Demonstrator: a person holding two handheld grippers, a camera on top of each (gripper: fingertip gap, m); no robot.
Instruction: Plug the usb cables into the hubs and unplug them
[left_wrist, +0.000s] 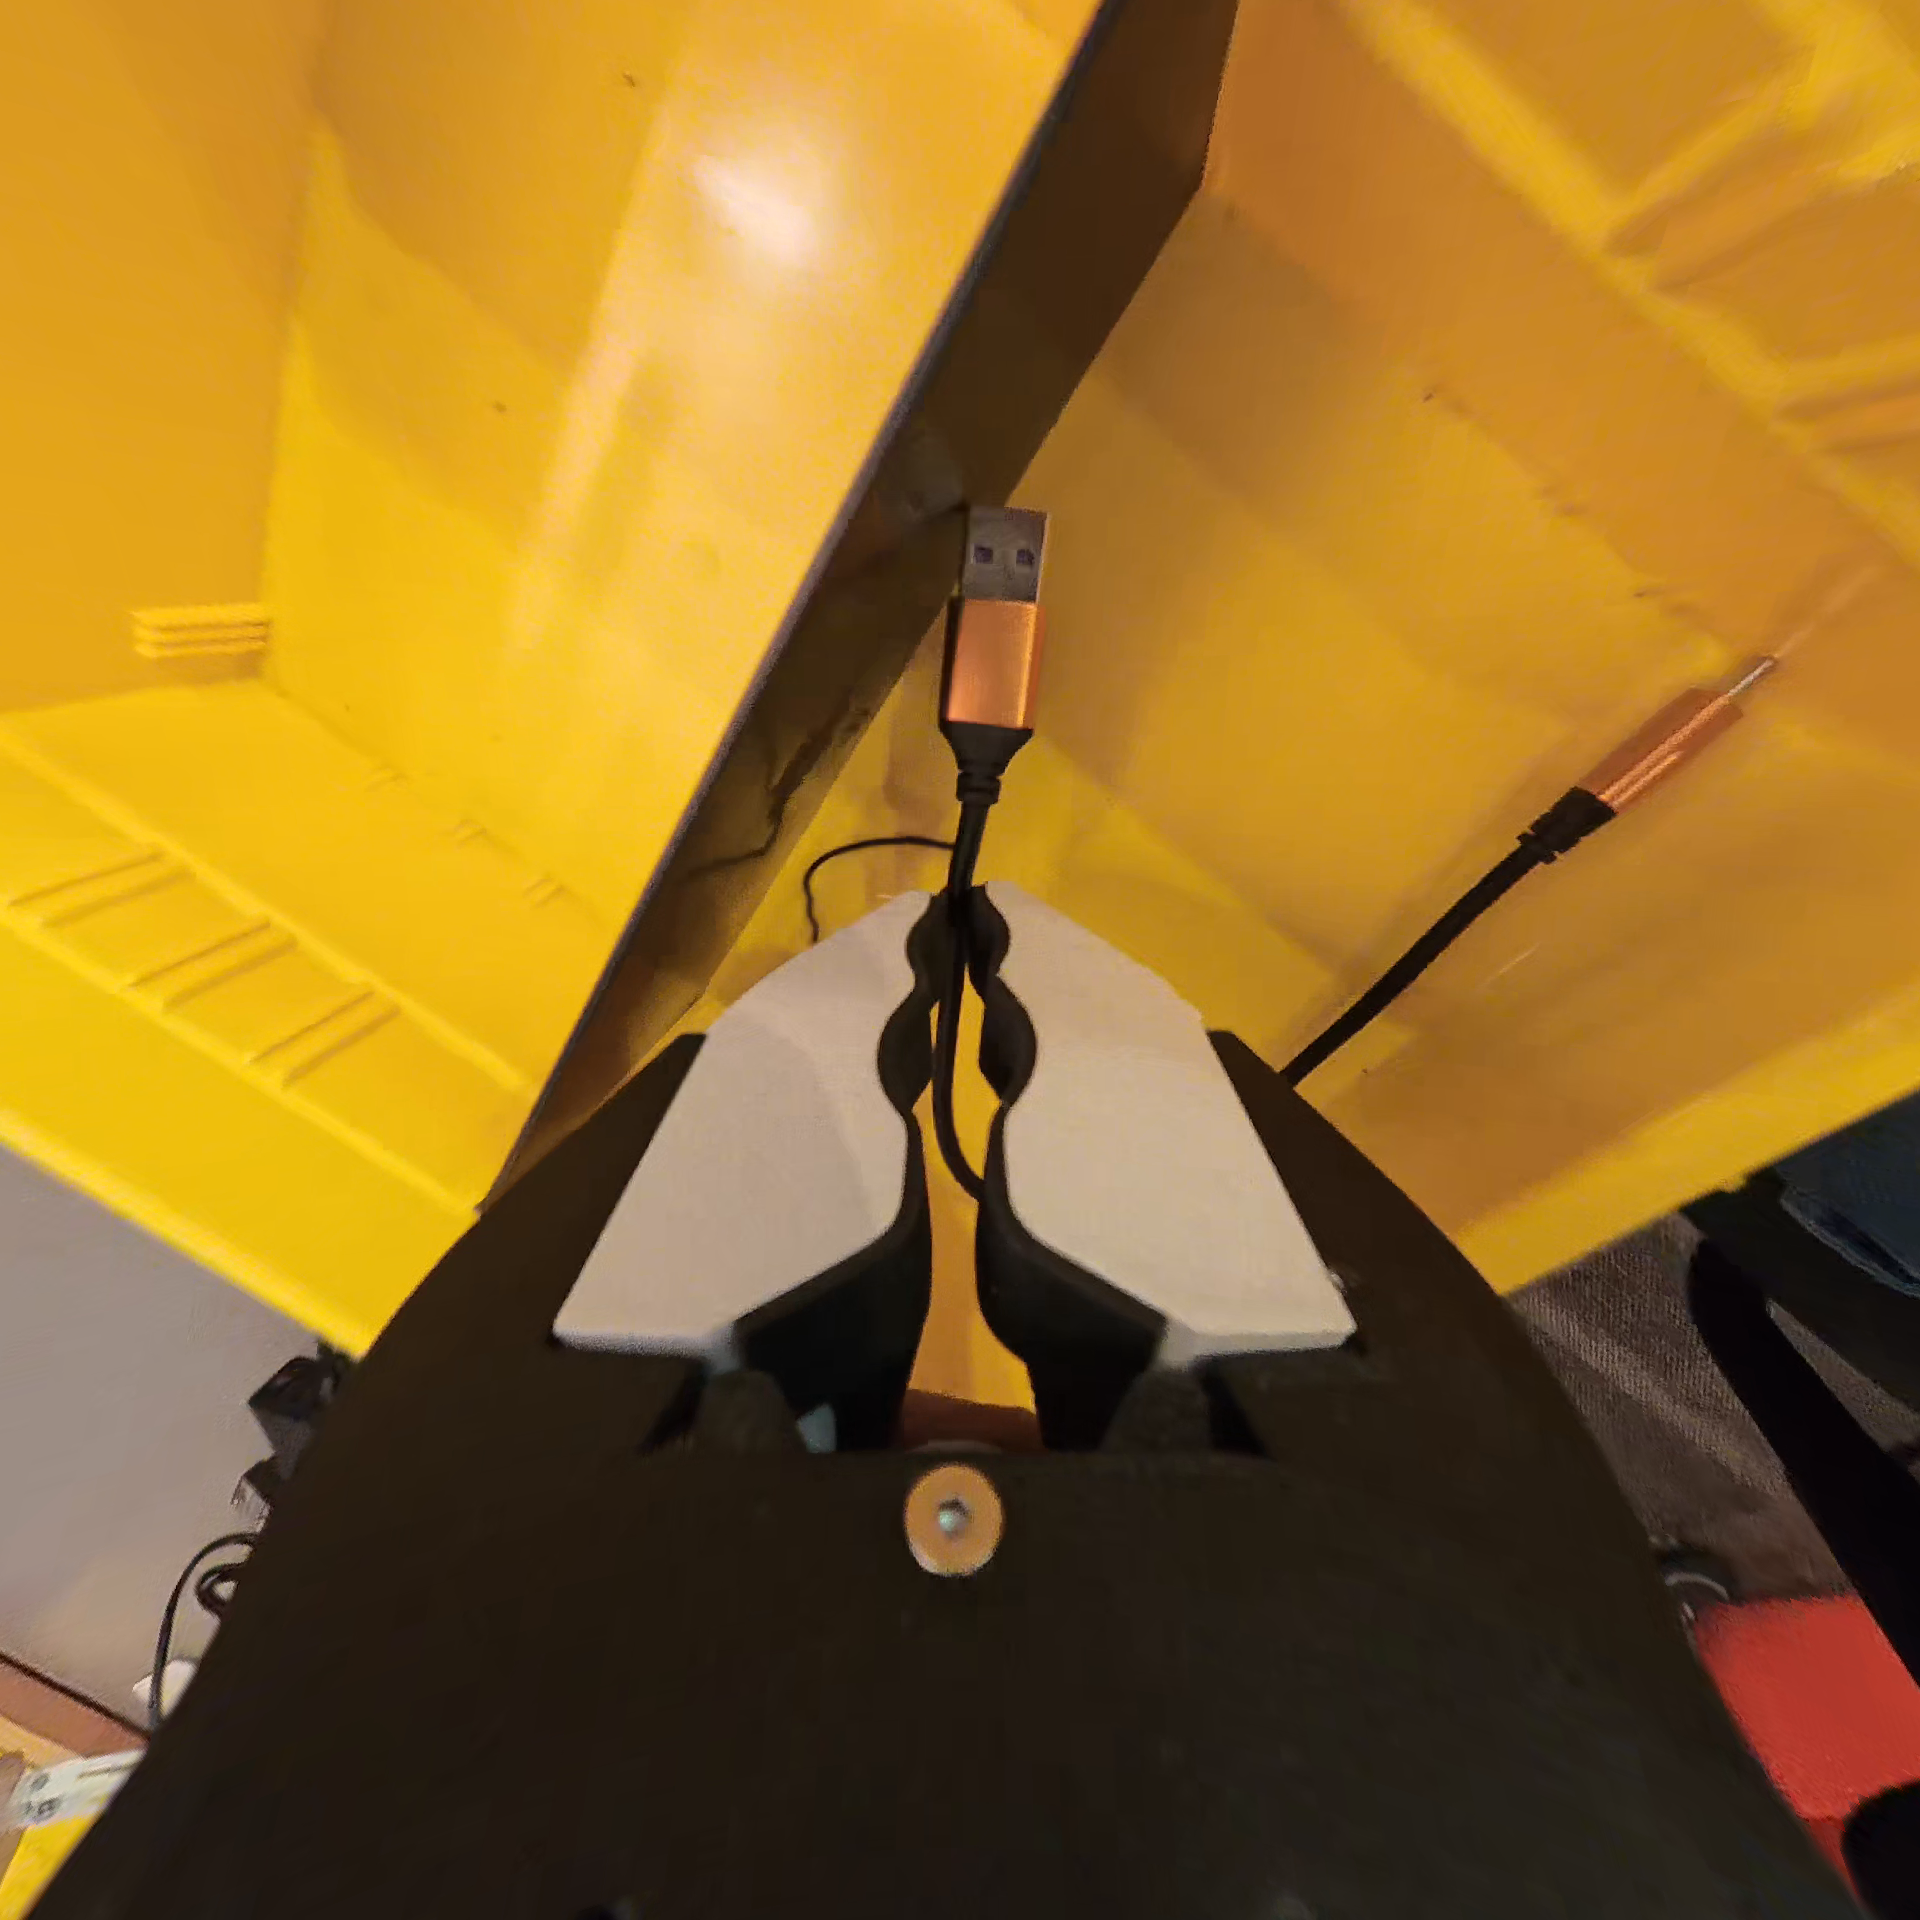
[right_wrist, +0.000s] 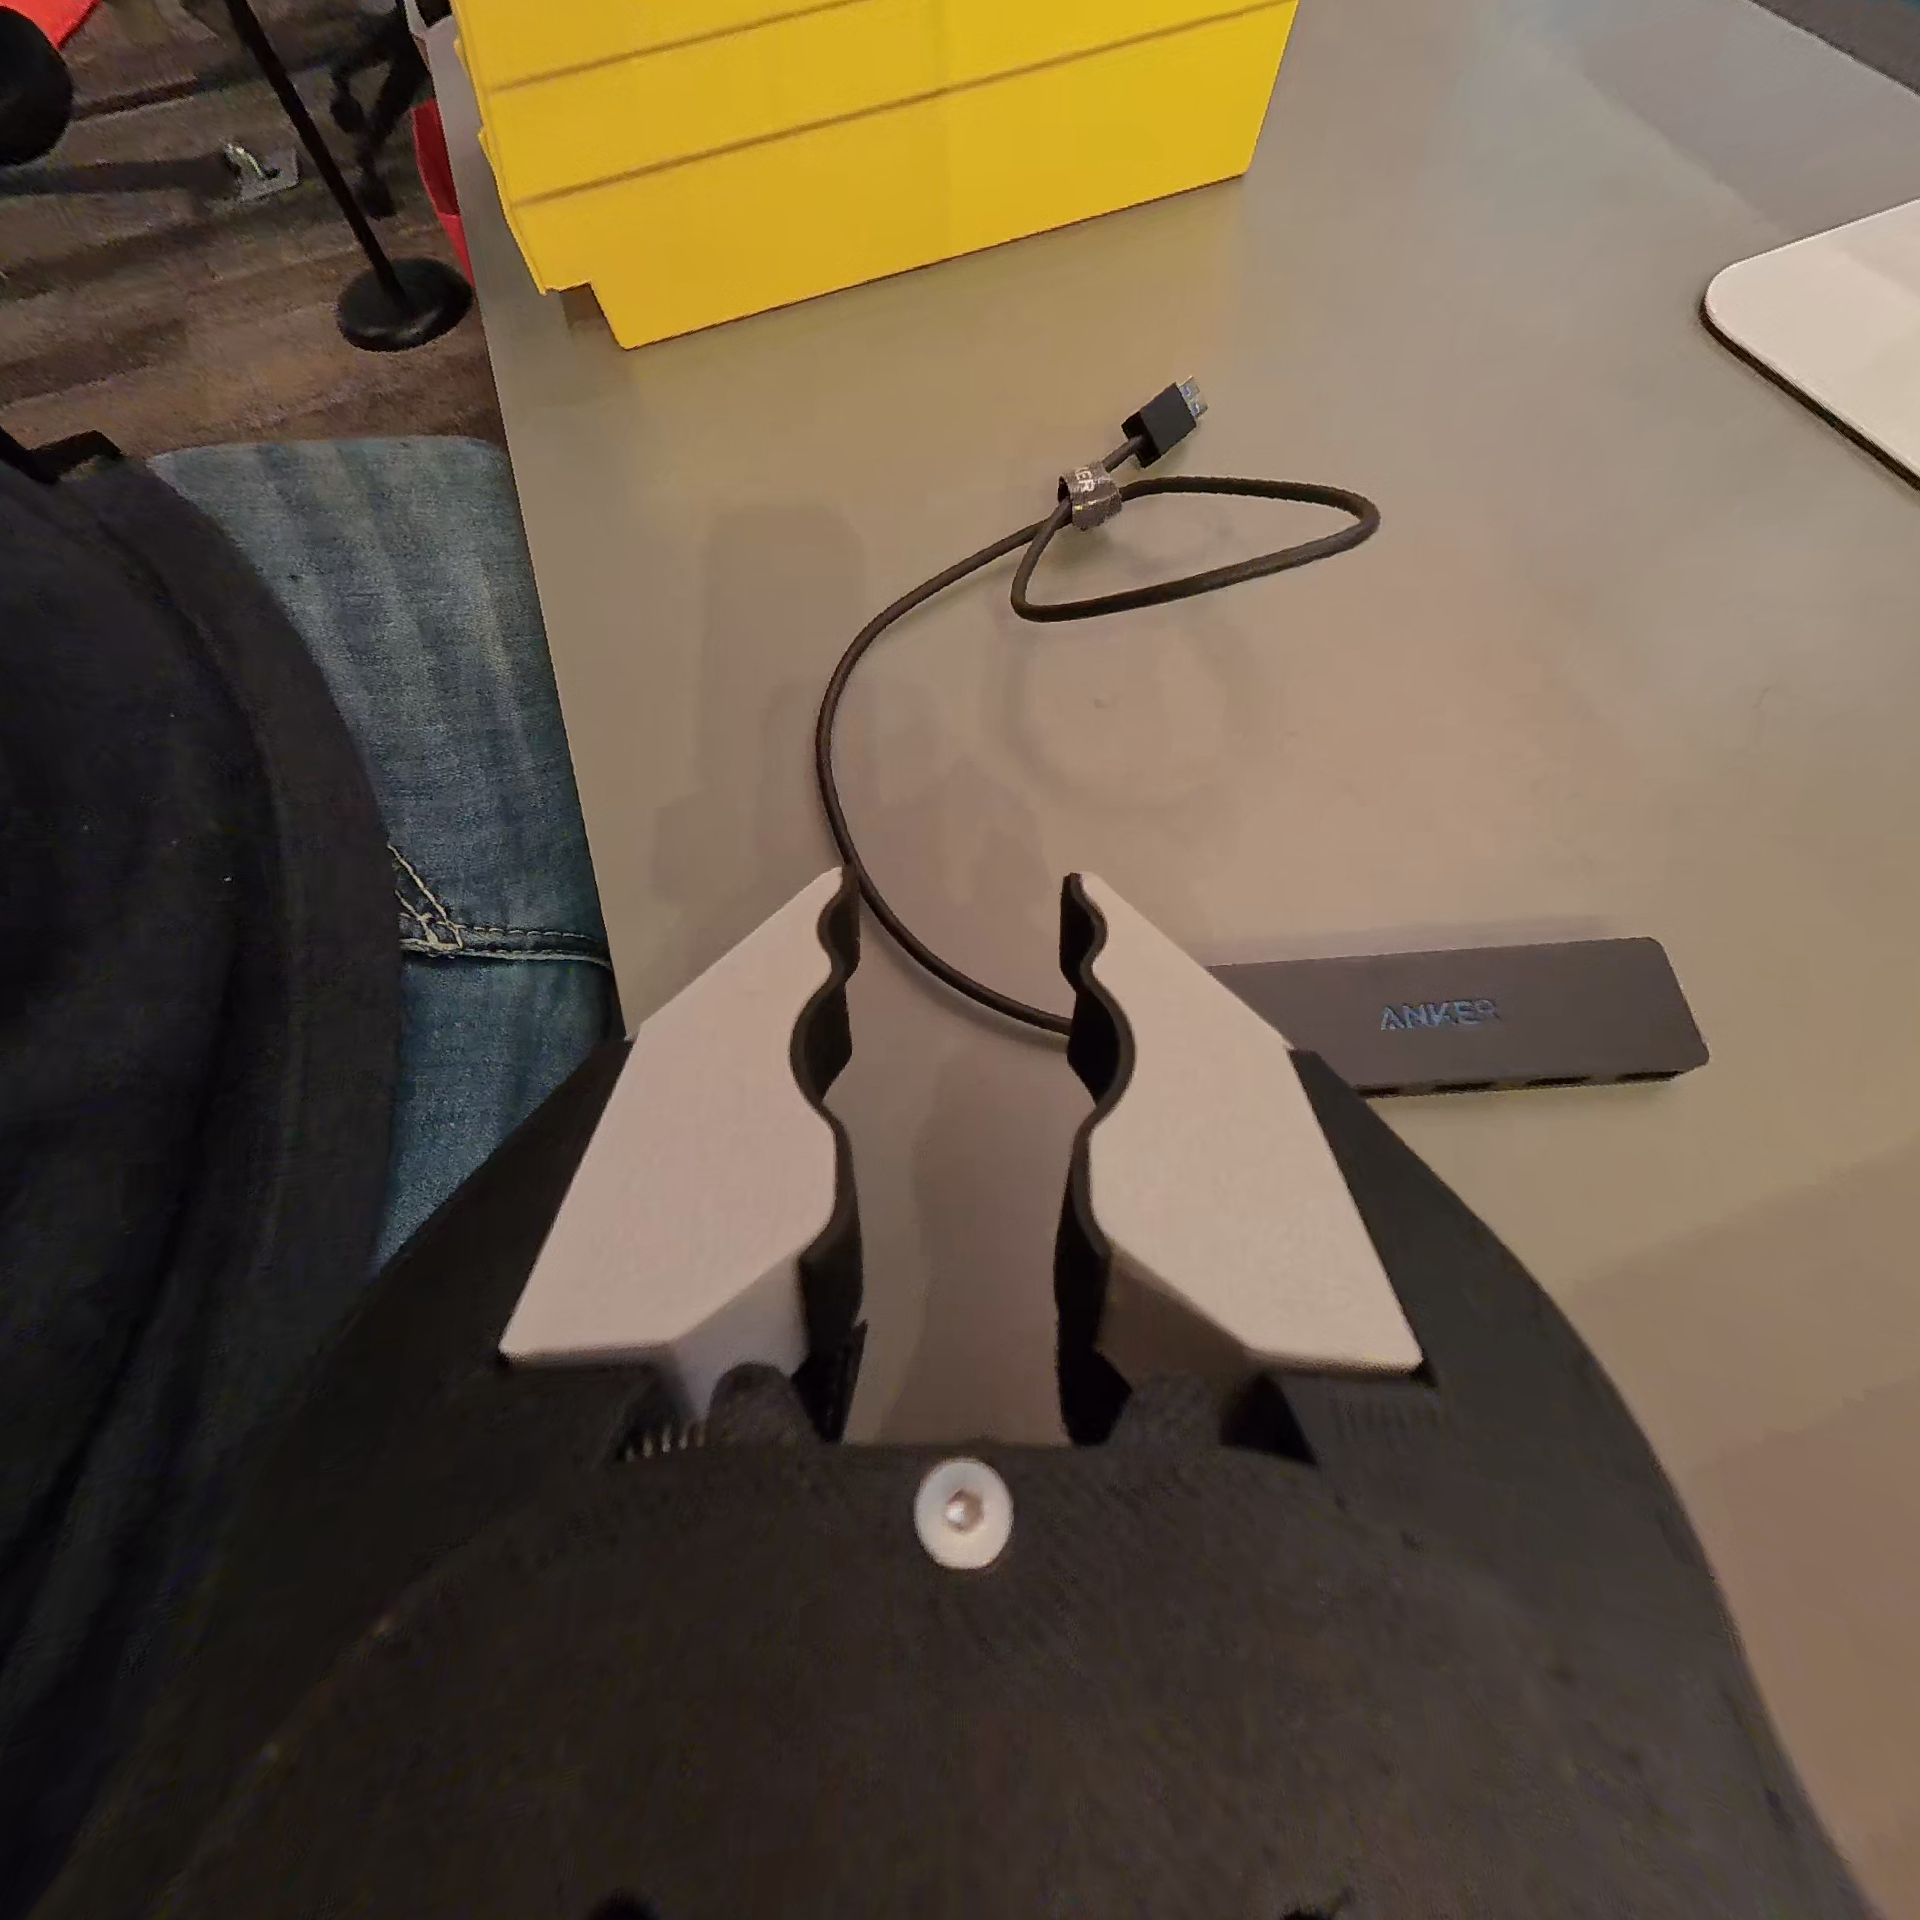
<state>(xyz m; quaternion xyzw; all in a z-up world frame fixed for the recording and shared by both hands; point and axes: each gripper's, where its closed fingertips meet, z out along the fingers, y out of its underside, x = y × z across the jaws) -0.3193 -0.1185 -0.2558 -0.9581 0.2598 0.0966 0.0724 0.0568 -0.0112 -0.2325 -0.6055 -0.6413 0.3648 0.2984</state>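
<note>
In the left wrist view my left gripper (left_wrist: 961, 894) is shut on a black USB cable just behind its orange plug (left_wrist: 992, 665), whose metal tip points away from me inside a yellow bin (left_wrist: 416, 416). The cable's other orange plug (left_wrist: 1652, 753) sticks out to the right. In the right wrist view my right gripper (right_wrist: 961, 894) is open and empty above the grey table (right_wrist: 1455, 727). A black USB hub (right_wrist: 1455, 1013) lies flat just right of its right finger. The hub's own black cable (right_wrist: 862, 665) curves away past the fingertips to a black plug (right_wrist: 1164, 421).
A grey divider (left_wrist: 935, 436) splits the yellow bin. In the right wrist view the yellow bin (right_wrist: 862, 156) stands at the table's far edge, a white pad (right_wrist: 1839, 322) lies far right, and a person's jeans-clad leg (right_wrist: 416, 727) is left of the table edge. The grippers' ends are close to 40 cm from one another. The black USB hub (right_wrist: 1455, 1013) lies some 9 cm from my right tips, 45 cm from my left tips.
</note>
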